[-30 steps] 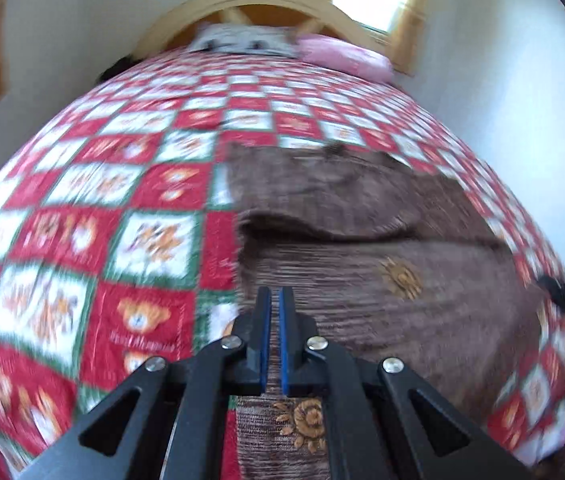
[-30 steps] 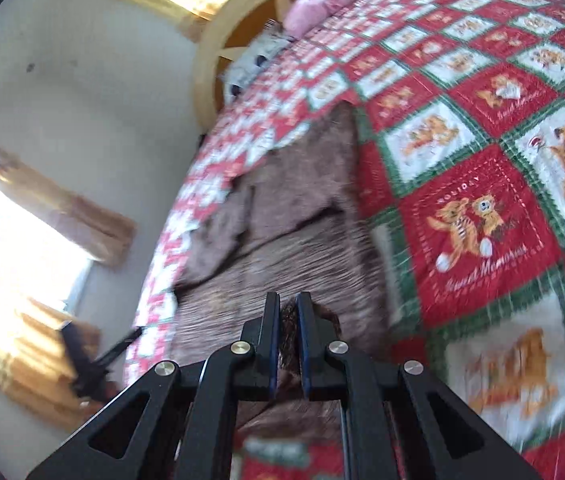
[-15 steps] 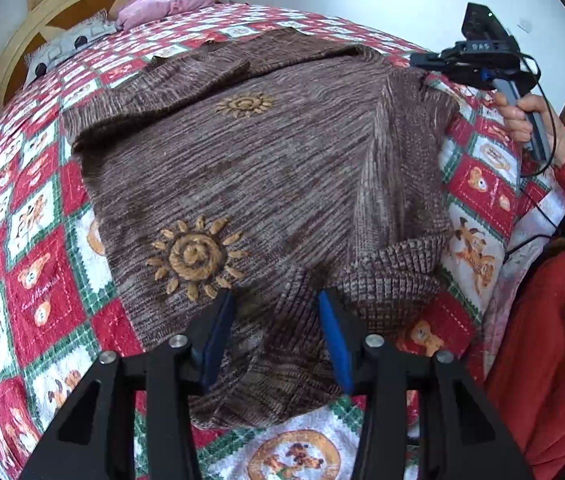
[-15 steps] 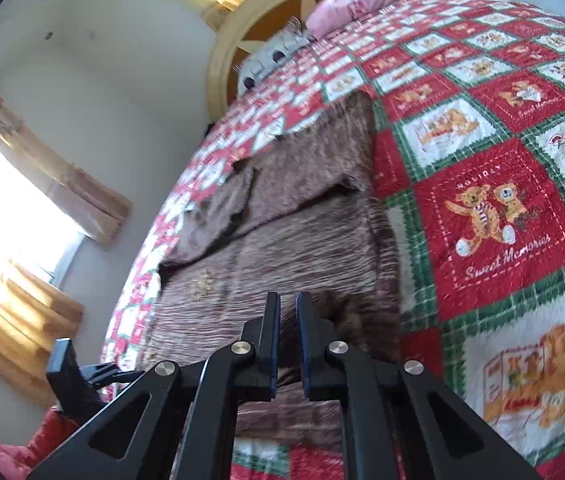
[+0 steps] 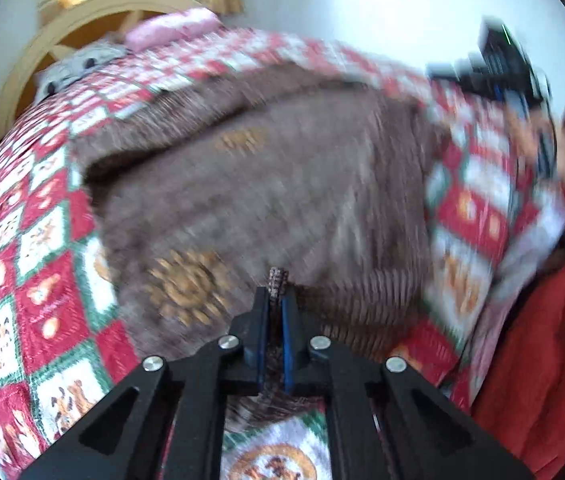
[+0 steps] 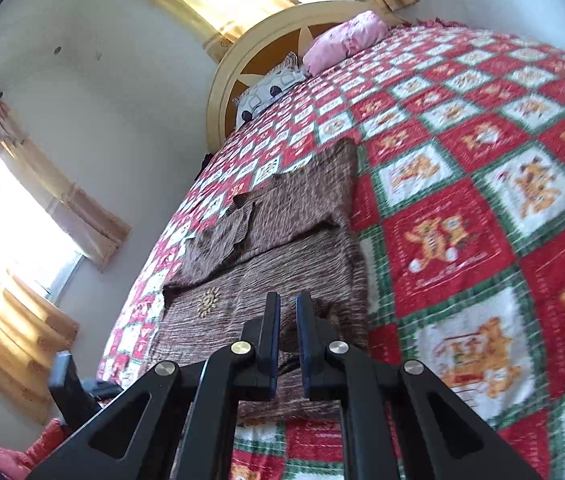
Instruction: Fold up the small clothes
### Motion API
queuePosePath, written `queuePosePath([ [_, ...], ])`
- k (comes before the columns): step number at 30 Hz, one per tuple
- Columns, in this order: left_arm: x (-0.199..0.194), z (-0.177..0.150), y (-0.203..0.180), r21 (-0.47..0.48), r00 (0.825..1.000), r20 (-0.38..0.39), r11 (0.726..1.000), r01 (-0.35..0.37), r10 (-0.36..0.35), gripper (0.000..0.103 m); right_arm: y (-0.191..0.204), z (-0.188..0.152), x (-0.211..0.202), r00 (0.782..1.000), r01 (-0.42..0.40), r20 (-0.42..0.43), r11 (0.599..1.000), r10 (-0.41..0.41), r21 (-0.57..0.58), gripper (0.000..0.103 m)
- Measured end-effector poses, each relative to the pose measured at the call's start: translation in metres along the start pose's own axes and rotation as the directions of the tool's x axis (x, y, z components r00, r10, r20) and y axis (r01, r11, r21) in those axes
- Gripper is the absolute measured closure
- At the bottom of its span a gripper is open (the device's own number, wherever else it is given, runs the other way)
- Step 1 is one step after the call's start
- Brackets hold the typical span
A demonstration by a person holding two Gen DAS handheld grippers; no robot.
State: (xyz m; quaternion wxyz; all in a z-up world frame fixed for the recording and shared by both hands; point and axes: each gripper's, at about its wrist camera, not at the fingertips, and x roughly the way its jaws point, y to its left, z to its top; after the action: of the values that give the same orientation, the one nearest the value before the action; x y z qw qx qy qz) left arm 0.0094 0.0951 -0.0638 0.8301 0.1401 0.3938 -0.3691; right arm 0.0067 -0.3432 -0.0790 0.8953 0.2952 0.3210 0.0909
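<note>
One brown knitted sweater flat on red-and-white checked teddy-bear bedspread, left gripper jaws just closed, pinching ribbed hem, right gripper jaws nearly shut on near edge, two pillows at twelve o'clock, bare bedspread at three o'clock.

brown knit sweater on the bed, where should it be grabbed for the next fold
Probably at the ribbed bottom hem of the brown knit sweater, at its two near corners, coming in from the foot-side edge of the red checked teddy-bear quilt. The hem is thick and sits nearest. The left gripper is already shut on a pinch of it; the right gripper is closed at the other corner.
</note>
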Motion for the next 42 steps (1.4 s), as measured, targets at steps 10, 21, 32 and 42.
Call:
queuePosePath([
  [10,-0.007,0.019,0.082,-0.426,0.979,0.199,0.903,0.053,0.036,0.097,0.035,-0.005,0.005,0.964,0.251,0.059,0.814,-0.260,-0.524,0.040],
  [21,0.001,0.010,0.087,-0.469,0.981,0.186,0.882,0.045,0.049,0.097,0.040,-0.029,0.073,0.921,0.132,-0.091,0.523,-0.378,-0.842,0.040],
  [32,0.024,0.009,0.089,-0.500,0.993,0.092,0.866,-0.017,0.073,0.097,0.053,-0.012,0.112,0.939,-0.016,-0.234,0.645,-0.253,-0.764,0.082],
  [42,0.033,0.002,0.099,-0.559,0.995,0.082,0.829,0.000,0.055,0.097,0.007,0.020,0.116,0.954,0.000,-0.288,0.964,-0.079,-0.265,0.094],
])
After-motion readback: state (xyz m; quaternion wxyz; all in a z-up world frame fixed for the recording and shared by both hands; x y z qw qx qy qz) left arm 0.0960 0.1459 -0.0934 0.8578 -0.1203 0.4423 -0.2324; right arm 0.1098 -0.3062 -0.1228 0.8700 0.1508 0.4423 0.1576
